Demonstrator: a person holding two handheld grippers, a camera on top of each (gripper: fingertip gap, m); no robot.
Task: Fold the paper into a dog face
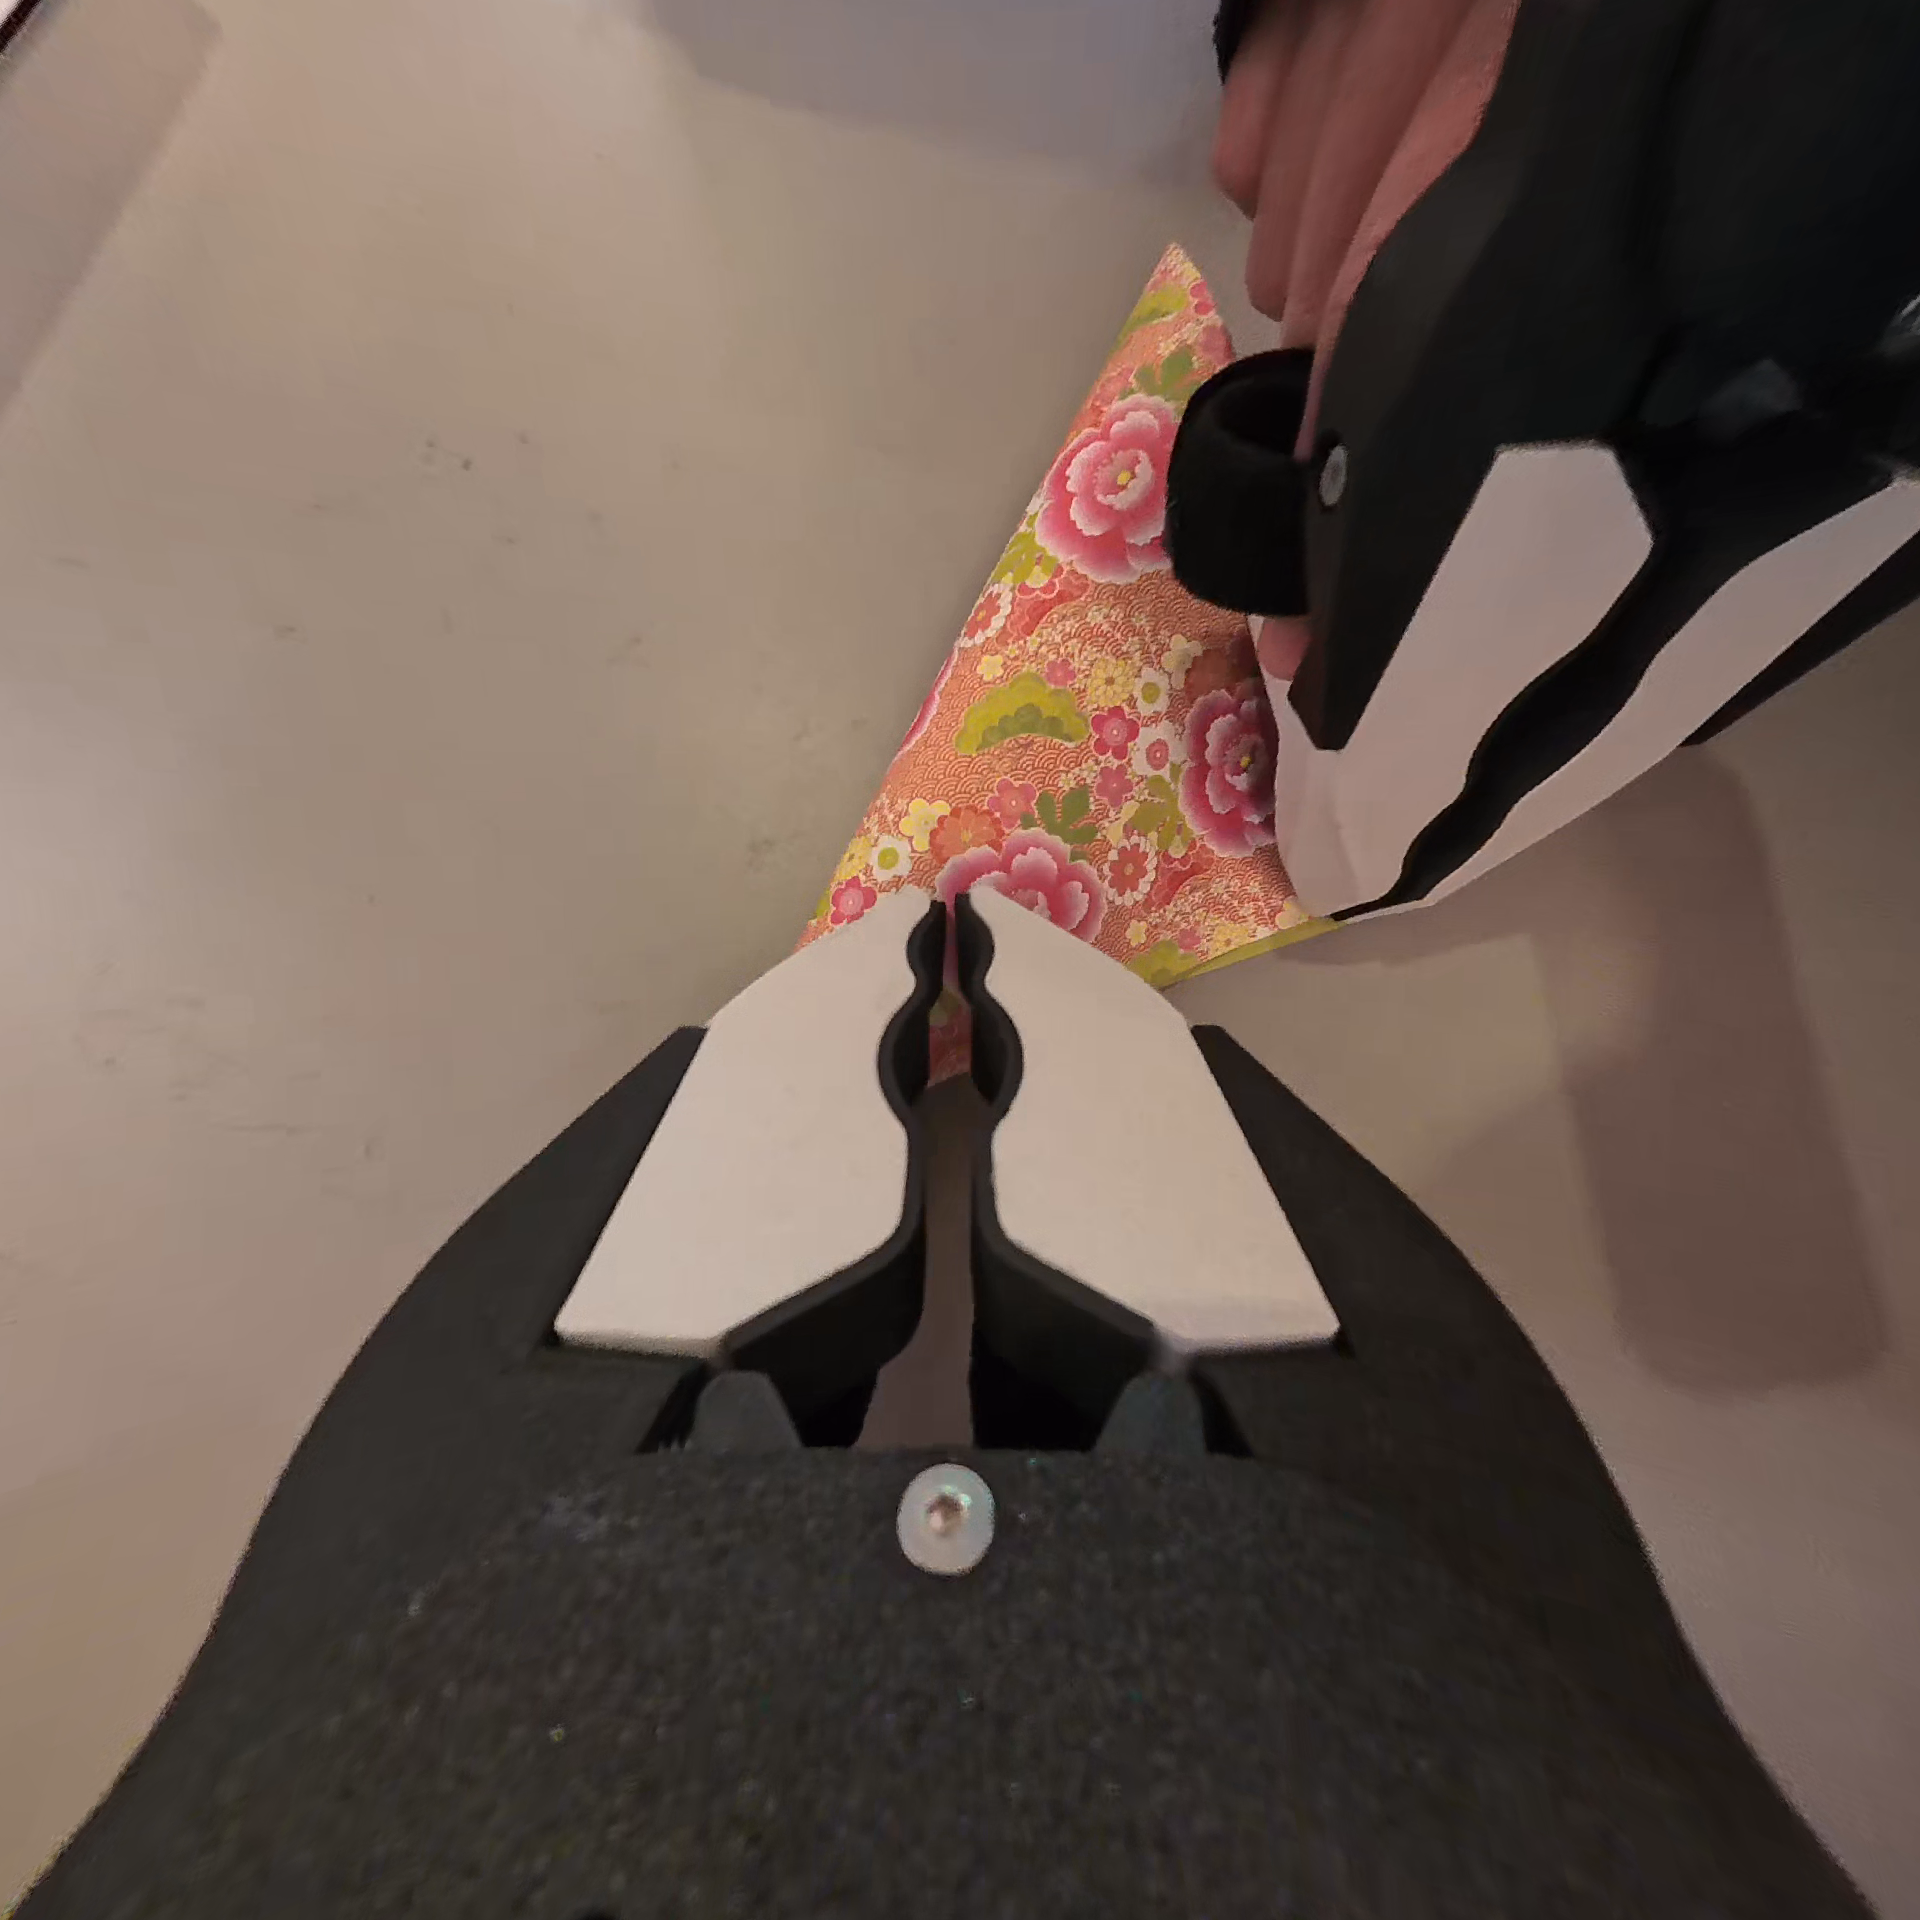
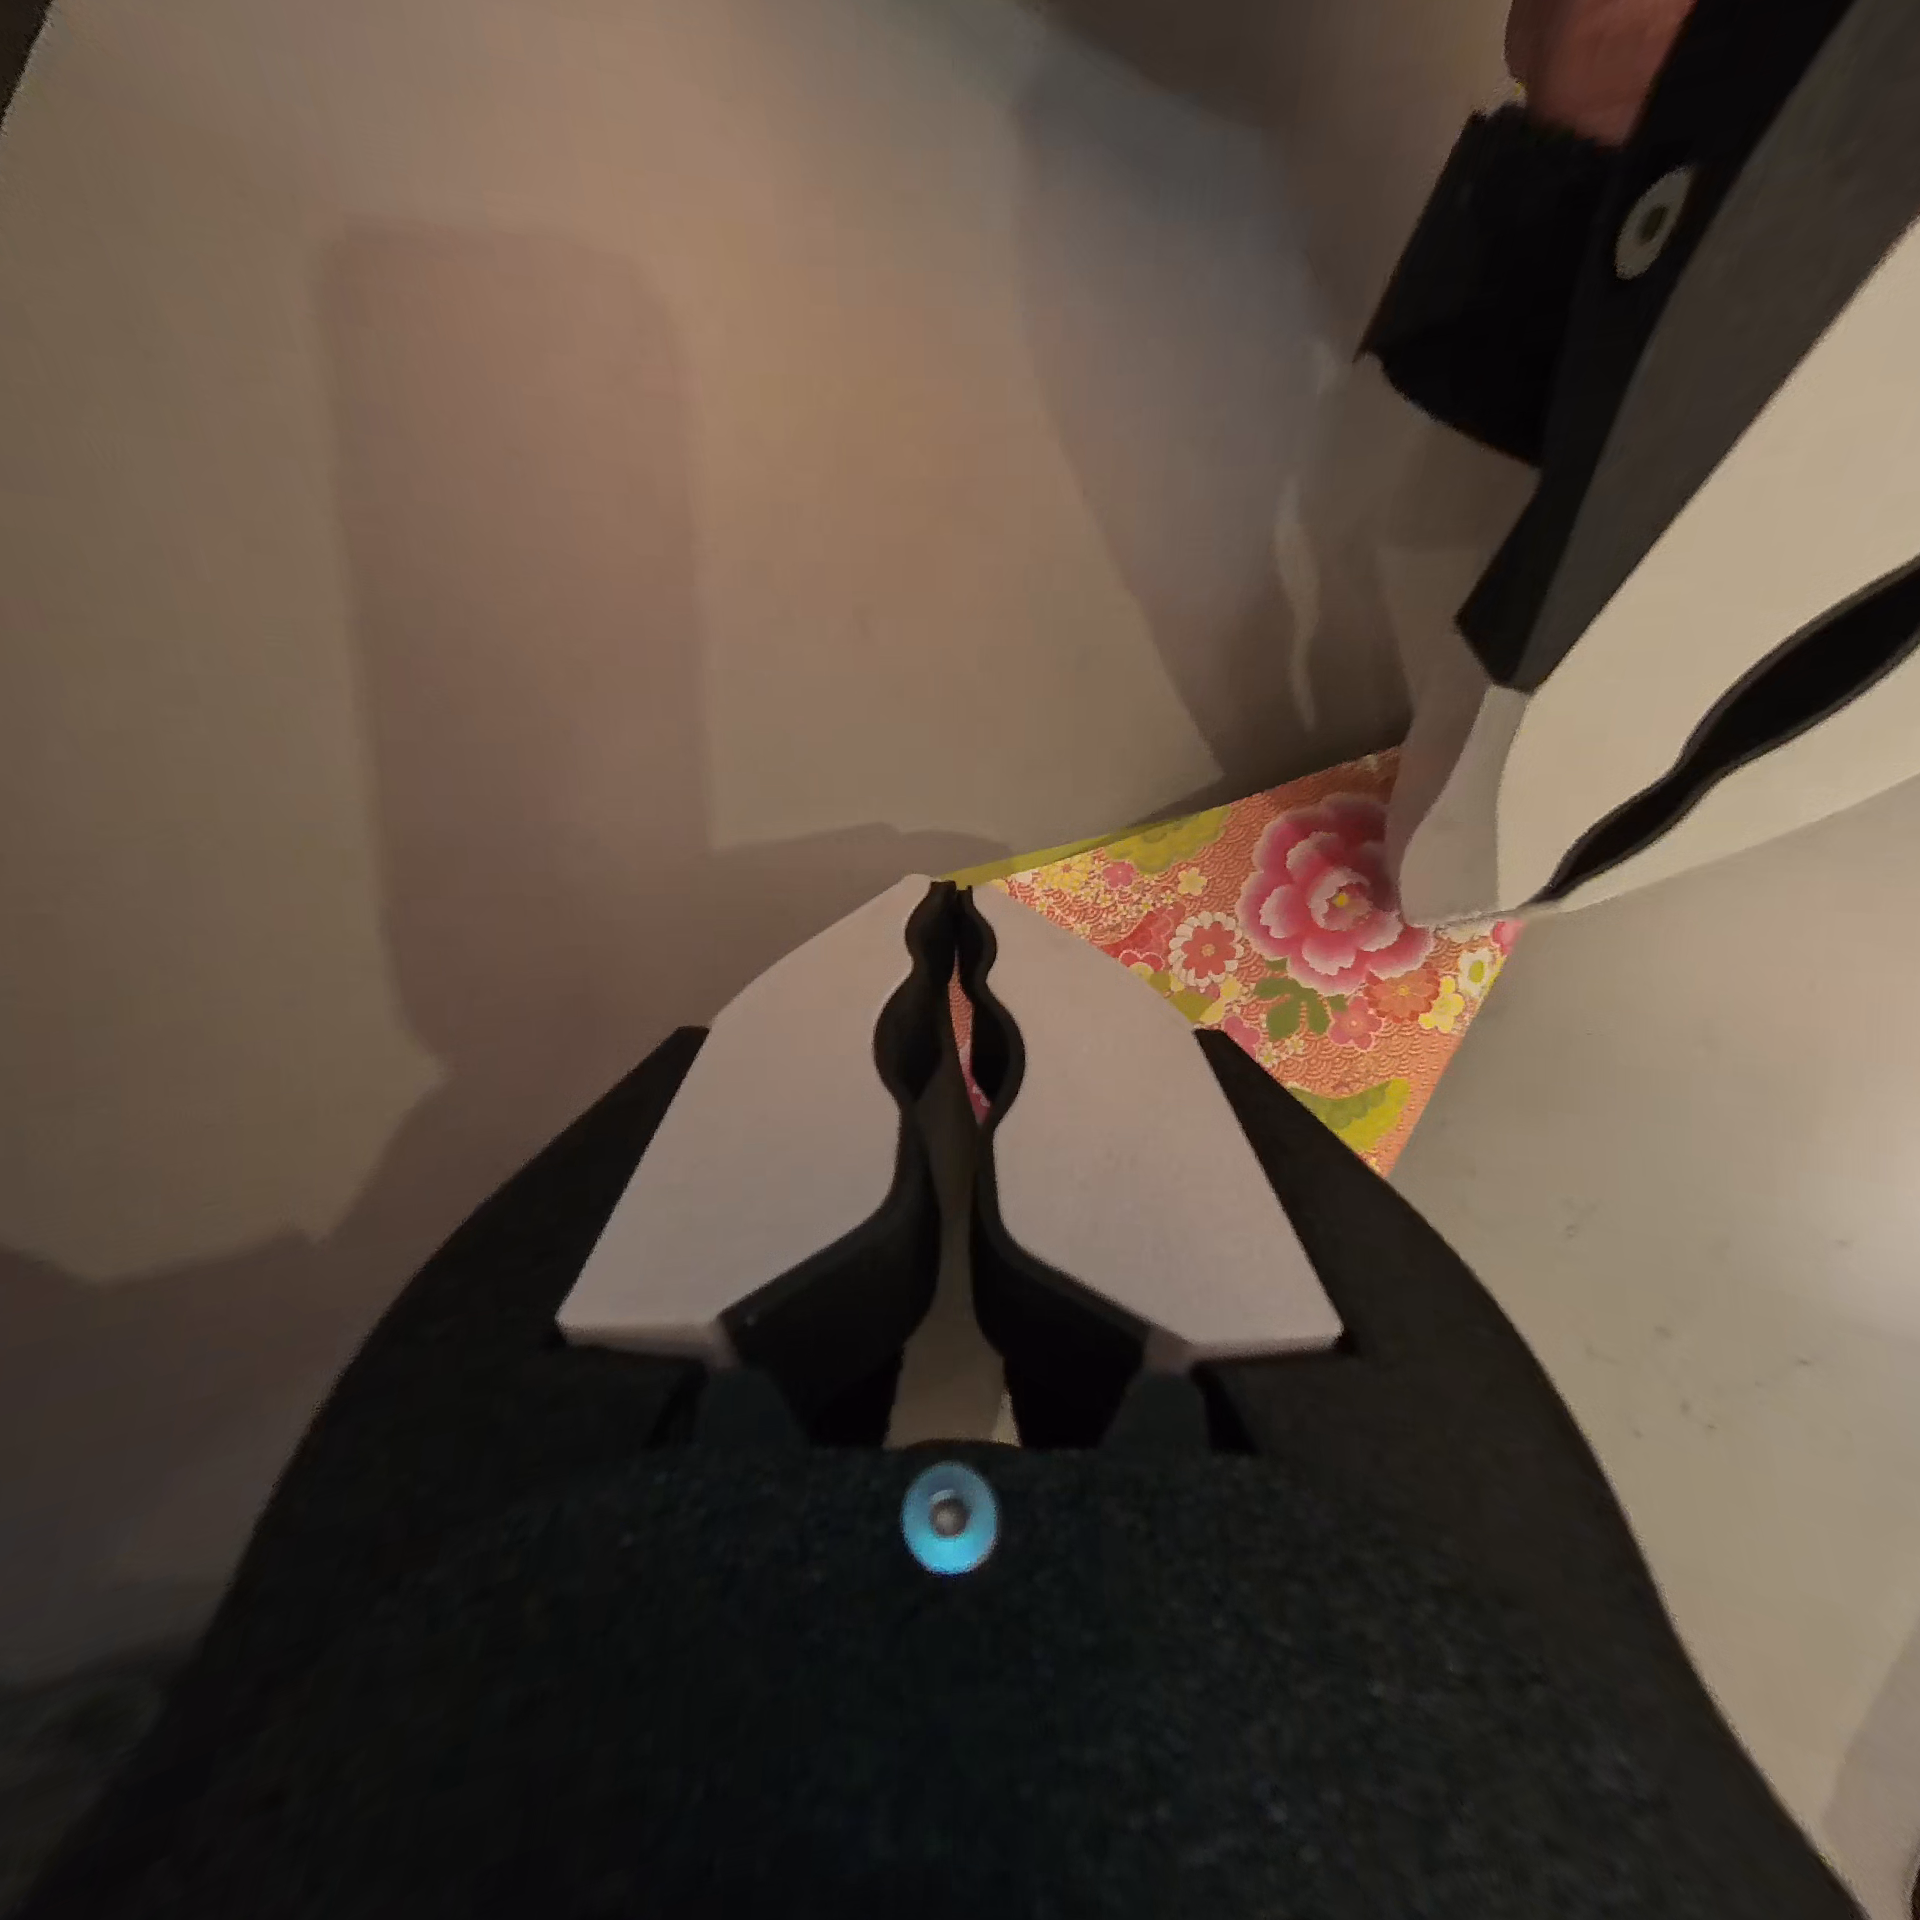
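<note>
The floral paper (image 1: pixel 1091 727) lies flat on the tabletop (image 1: pixel 468 623), a folded triangle; the left gripper (image 1: pixel 951 914) and right gripper (image 2: pixel 951 899) — both pressed together — bear on opposite corners, equally near.

Paper (image 1: pixel 1081 717) lies on the table (image 1: pixel 468 623) between both grippers' fingers (image 1: pixel 821 1081).
</note>
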